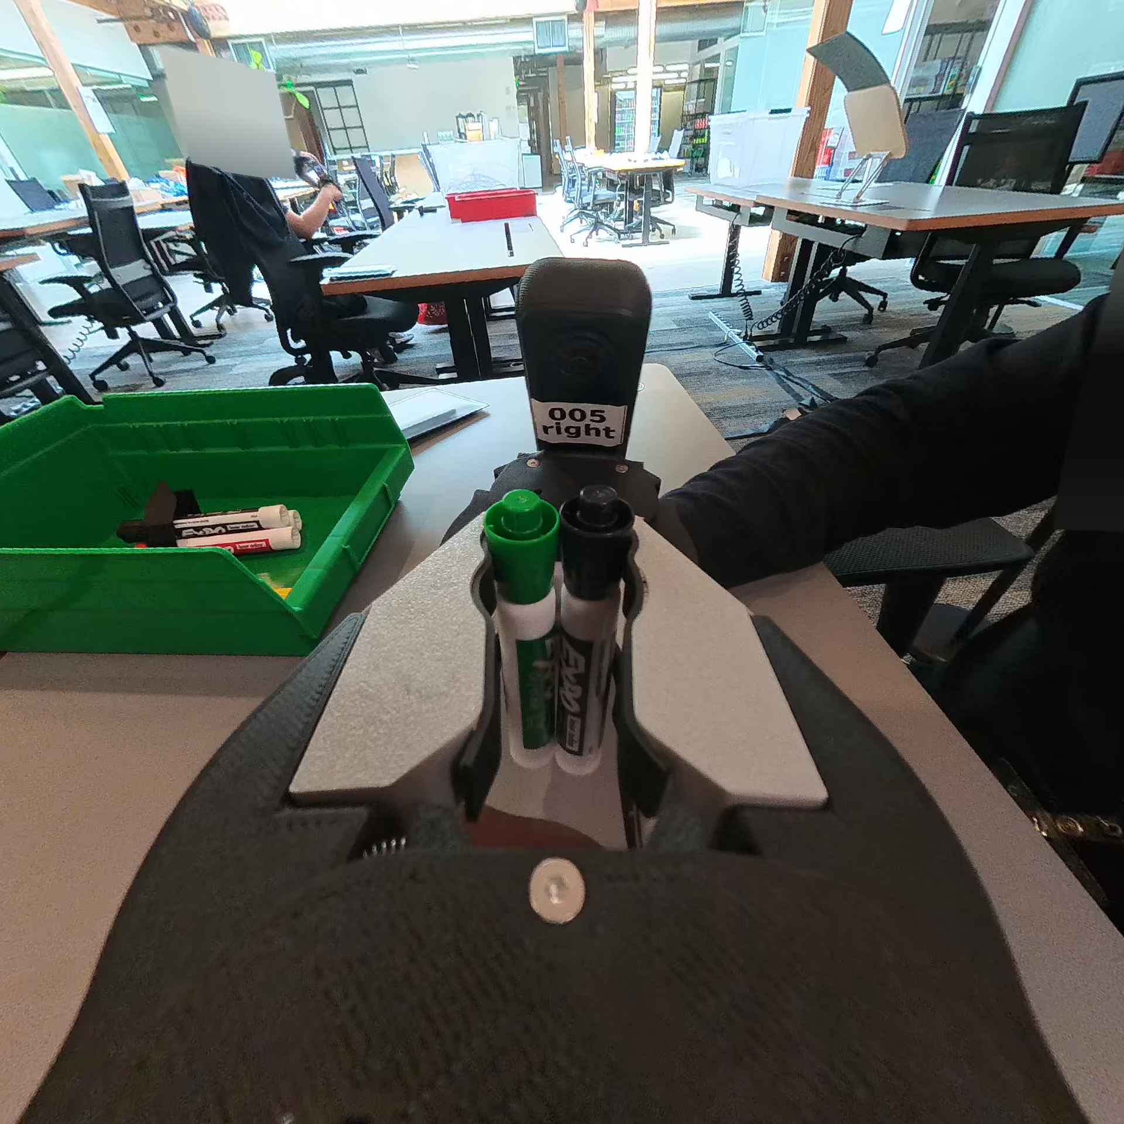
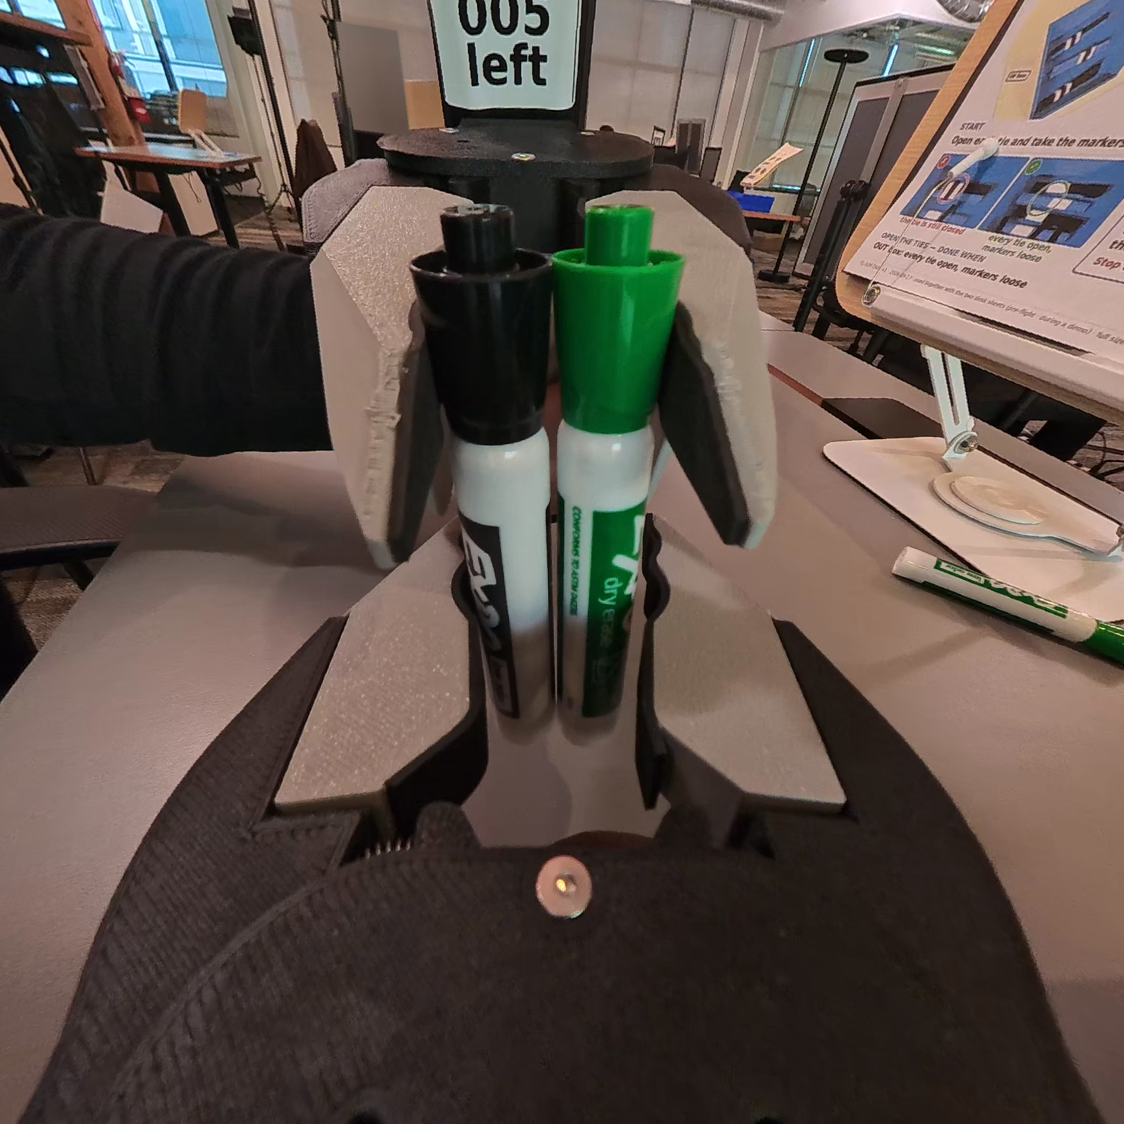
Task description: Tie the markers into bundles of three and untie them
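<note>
Clamping a green marker [image 1: 524, 614] and a black marker [image 1: 589, 620], each lettered, are both grippers' jaws.

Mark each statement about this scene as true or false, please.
1. A white marker with a green cap and a white marker with a black cap stand side by side. True.
2. The green plastic bin is empty. False: several markers lie in it.
3. A loose green marker lies on the grey table near the white stand. True.
4. Both side-by-side markers are uncapped. False: both caps are on.
</note>
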The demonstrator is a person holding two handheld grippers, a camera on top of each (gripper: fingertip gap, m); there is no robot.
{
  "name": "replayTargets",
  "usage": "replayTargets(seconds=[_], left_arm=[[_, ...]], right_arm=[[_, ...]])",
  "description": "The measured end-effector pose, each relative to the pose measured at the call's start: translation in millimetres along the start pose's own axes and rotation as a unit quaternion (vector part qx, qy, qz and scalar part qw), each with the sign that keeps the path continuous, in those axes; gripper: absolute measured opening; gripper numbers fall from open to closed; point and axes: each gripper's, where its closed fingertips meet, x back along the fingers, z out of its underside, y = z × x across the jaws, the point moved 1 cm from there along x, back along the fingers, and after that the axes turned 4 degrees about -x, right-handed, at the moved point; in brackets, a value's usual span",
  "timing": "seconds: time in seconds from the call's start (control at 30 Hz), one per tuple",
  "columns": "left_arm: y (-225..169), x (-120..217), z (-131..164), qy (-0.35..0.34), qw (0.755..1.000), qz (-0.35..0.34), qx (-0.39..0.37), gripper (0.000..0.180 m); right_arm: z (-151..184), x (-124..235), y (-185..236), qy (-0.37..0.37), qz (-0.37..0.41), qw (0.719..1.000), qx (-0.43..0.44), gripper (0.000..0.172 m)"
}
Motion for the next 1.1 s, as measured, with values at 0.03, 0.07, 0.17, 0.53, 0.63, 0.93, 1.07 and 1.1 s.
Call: replayTargets(seconds=[0.03,0.07,0.17,0.53,0.63,0.93,1.07,1.1], left_arm=[[-0.2,-0.1,-0.1,0.0,1.0,0.0,0.0,0.037],[-0.2,-0.2,0.0,0.0,1.0,0.0,0.0,0.038],[-0.1,-0.4,0.5,0.001,1.0,0.0,0.0,0.038],[-1.6,-2.1,0.8,0.0,1.0,0.001,0.001,0.038],[-1.5,-2.0,0.9,0.001,1.0,0.0,0.001,0.037],[-1.7,-0.7,1.7,0.0,1.0,0.0,0.003,0.038],[-1.8,-0.3,1.8,-0.002,1.0,-0.001,0.003,0.037],[-1.8,-0.1,1.9,-0.003,1.0,-0.001,0.004,0.037]], right_arm=[[0.0,0.0,0.0,0.0,0.0,1.0,-0.001,0.051],[0.1,-0.1,0.2,0.0,0.0,1.0,0.0,0.05],[0.2,-0.2,1.2,0.001,-0.003,1.0,0.001,0.049],[-1.2,0.7,2.5,-0.002,-0.005,1.0,0.005,0.041],[-1.1,0.8,3.0,-0.001,-0.007,1.0,0.006,0.039],[-0.4,0.6,3.7,0.001,-0.009,1.0,0.006,0.039],[-0.2,0.8,3.6,0.002,-0.009,1.0,0.006,0.039],[-0.1,0.8,3.6,0.003,-0.008,1.0,0.006,0.039]])
